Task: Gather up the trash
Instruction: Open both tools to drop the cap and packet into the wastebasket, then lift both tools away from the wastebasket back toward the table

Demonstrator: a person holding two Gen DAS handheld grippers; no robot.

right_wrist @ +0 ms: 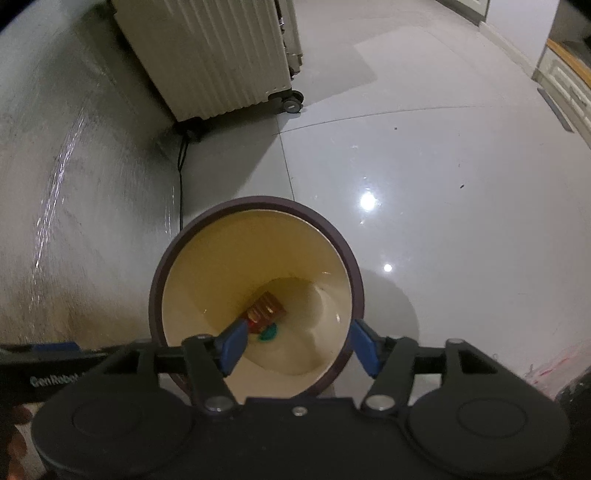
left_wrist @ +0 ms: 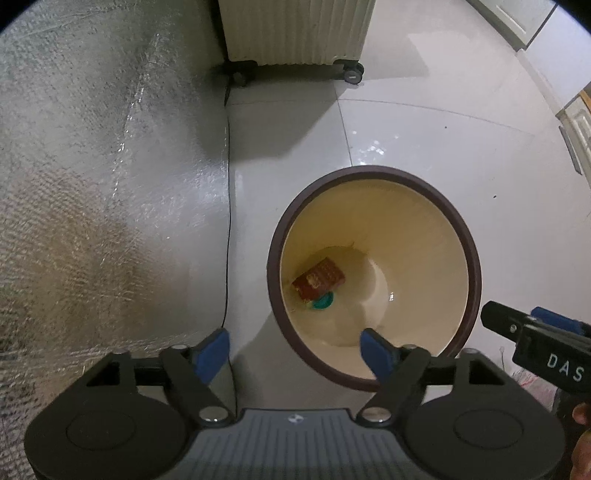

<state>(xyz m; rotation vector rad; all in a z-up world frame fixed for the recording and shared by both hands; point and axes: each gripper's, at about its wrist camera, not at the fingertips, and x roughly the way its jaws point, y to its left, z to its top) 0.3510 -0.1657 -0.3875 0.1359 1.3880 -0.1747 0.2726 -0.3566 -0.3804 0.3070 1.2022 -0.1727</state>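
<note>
A round trash bin point(left_wrist: 476, 280) with a dark brown rim and cream inside stands on the tiled floor. At its bottom lie a red-brown packet point(left_wrist: 319, 277) and a small green piece point(left_wrist: 324, 302). My left gripper point(left_wrist: 295, 354) is open and empty, above the bin's left edge. In the right wrist view the bin point(right_wrist: 159, 284) sits straight below my right gripper point(right_wrist: 295, 347), which is open and empty over the opening. The packet point(right_wrist: 266, 304) and green piece point(right_wrist: 269, 335) show there too. The right gripper's body point(left_wrist: 535, 339) shows at the right of the left wrist view.
A silvery foil mat point(left_wrist: 92, 184) covers the floor to the left, with a black cable point(left_wrist: 227, 240) along its edge. A cream ribbed suitcase point(left_wrist: 295, 33) on wheels stands behind. Glossy white tiles point(right_wrist: 443, 184) spread right; cabinets point(right_wrist: 569, 85) line the far right.
</note>
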